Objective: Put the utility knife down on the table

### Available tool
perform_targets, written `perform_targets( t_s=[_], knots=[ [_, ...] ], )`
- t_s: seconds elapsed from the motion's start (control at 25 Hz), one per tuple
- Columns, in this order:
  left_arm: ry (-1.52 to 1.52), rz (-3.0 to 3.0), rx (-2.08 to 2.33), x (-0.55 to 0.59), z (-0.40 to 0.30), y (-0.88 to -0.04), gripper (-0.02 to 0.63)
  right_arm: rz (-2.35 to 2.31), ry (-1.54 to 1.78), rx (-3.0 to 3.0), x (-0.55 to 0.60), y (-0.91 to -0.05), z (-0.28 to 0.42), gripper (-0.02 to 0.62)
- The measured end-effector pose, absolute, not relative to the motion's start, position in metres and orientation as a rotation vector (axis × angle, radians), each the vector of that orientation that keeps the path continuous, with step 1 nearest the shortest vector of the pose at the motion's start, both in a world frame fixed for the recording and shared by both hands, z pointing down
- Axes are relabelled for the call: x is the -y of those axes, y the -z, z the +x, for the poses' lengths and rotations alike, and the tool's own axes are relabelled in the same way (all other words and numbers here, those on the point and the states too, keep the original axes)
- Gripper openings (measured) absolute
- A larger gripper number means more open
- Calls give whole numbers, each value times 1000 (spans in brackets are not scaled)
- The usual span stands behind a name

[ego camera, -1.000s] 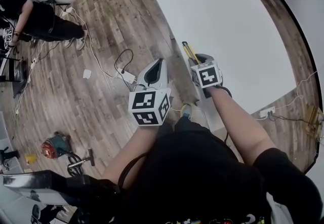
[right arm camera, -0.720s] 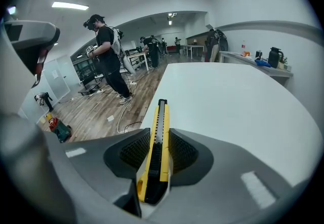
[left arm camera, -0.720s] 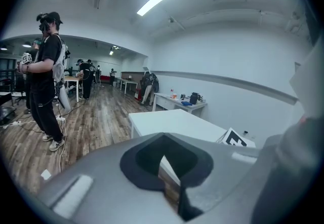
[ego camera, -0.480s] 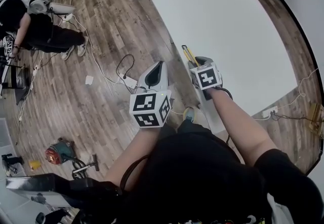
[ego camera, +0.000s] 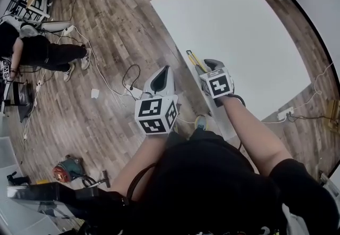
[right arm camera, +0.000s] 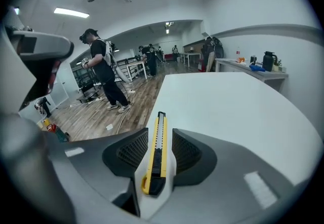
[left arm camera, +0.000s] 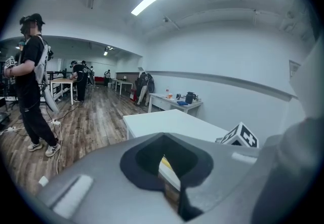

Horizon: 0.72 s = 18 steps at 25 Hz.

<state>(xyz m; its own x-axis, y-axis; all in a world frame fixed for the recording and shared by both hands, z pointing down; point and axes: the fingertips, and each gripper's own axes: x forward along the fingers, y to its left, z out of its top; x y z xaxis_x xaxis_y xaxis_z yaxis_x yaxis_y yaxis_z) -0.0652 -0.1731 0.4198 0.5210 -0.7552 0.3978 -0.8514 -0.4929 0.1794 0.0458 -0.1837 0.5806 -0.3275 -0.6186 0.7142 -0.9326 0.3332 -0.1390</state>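
Over the last second little has changed with my hands. What moved is my head, so the plank floor (ego camera: 95,42) and the white worktop (ego camera: 239,26) sit a little differently around me. My left tongs (ego camera: 162,77) still hang over the floor beside the worktop's near corner, their tips pressed together on nothing. My right tongs (ego camera: 204,66) are still at the worktop's near-left edge, pinching the utility knife (ego camera: 192,59). Its nose points forward along that edge, much as it did a second ago. I judge the put-down not yet done: the knife is in my grip and above the surface, so lowering it and letting go both remain.

The floor is brown, grained wood strewn with thin cables (ego camera: 101,69). My left tongs are smooth grey plastic and taper to a point. The knife (right arm camera: 156,149) is a long, slim yellow bar with a black slider track down its middle and a rounded yellow butt. The pads (right arm camera: 185,149) flanking it are dark and finely ribbed, which should hold it firmly. The worktop is matt white, flat and bare, with rounded corners. I expect the hard plastic body to slide on it if I let go at a tilt.
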Motion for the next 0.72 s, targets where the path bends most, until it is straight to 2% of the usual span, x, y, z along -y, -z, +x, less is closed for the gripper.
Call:
perform_targets(
  t_s=[0.24,0.32,0.36,0.72],
  knots=[
    [-361,2428,1302,173,-49,-418,0,1456,-669,2195,171,-509,50,131],
    [-358,2435,1285,170,-43,-419,0,1507,-612,2240,160,-477,55,38],
    [-357,2439,1278,169,-41,-419,0,1537,-582,2259,154,-462,59,25],
    [-336,2487,1263,149,-31,-405,0,1718,-434,2360,100,-376,86,24]
  ],
)
